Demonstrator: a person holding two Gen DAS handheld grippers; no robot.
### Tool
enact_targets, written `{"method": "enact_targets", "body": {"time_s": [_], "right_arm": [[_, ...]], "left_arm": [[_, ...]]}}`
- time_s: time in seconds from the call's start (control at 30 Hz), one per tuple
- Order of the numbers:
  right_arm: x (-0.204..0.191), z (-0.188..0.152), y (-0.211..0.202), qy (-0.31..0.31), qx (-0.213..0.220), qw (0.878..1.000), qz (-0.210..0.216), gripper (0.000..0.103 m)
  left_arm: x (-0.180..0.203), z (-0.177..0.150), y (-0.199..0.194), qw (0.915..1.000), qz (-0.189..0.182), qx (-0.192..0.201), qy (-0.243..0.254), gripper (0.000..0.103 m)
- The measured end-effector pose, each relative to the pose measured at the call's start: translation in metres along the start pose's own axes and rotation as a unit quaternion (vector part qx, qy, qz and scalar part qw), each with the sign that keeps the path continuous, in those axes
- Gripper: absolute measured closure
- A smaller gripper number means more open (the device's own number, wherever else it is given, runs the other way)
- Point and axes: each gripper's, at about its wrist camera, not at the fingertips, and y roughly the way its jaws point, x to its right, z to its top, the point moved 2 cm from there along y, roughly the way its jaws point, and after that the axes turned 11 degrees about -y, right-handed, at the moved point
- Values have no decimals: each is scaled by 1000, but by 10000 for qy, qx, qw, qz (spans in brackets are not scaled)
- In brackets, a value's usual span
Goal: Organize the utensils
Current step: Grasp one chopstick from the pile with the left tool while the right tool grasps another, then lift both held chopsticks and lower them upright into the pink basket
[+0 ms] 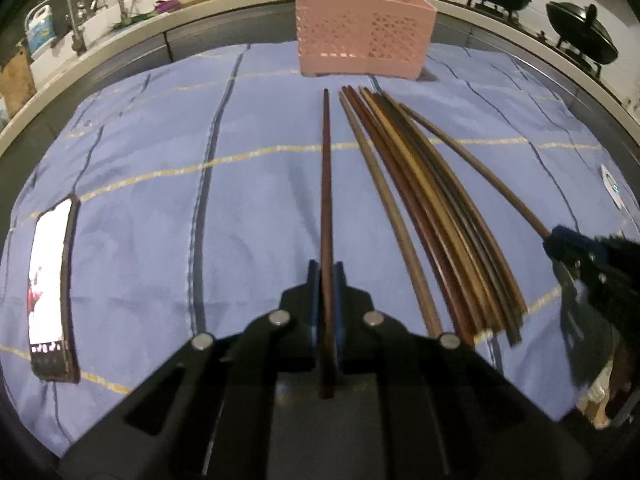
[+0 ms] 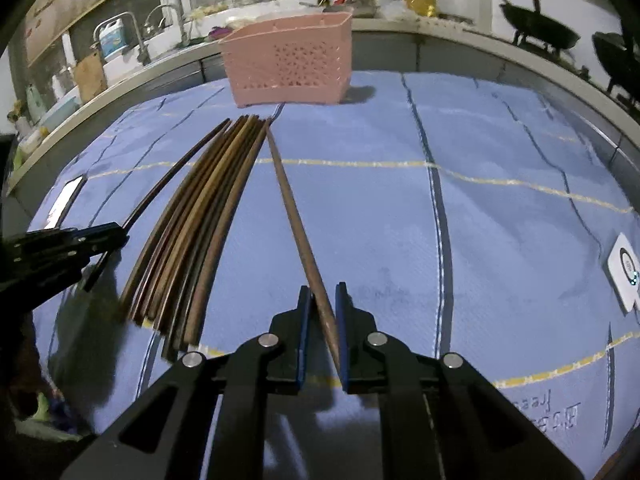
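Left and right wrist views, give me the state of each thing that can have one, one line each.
Left gripper: shut on a dark reddish-brown wooden chopstick.
Right gripper: fingers around a light brown wooden chopstick; full grip unclear.
Bundle of brown wooden chopsticks: lying flat on the blue cloth.
Pink perforated plastic basket: upright; contents hidden.
Black smartphone: screen lit.

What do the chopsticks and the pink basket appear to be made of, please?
The chopsticks look like wood or bamboo: mixed brown and tan tones with a dull to faintly glossy finish, possibly lacquered. The pink basket looks like moulded plastic: one even matte colour, thin walls, a regular pattern of small holes.
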Motion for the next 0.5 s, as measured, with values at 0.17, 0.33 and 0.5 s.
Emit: {"method": "enact_targets", "body": {"time_s": [0.17, 0.33, 0.5], "right_arm": [[-9, 35, 23, -485, -233, 9985, 118, 84], [-13, 83, 56, -713, -267, 9967, 282, 83], [-12, 125, 85, -772, -272, 9951, 547, 84]], "left_arm": [[3, 20, 12, 9999, -30, -85, 90, 97], [15, 61, 40, 9993, 37, -111, 365, 96], [27, 103, 70, 9984, -158, -180, 505, 96]]}}
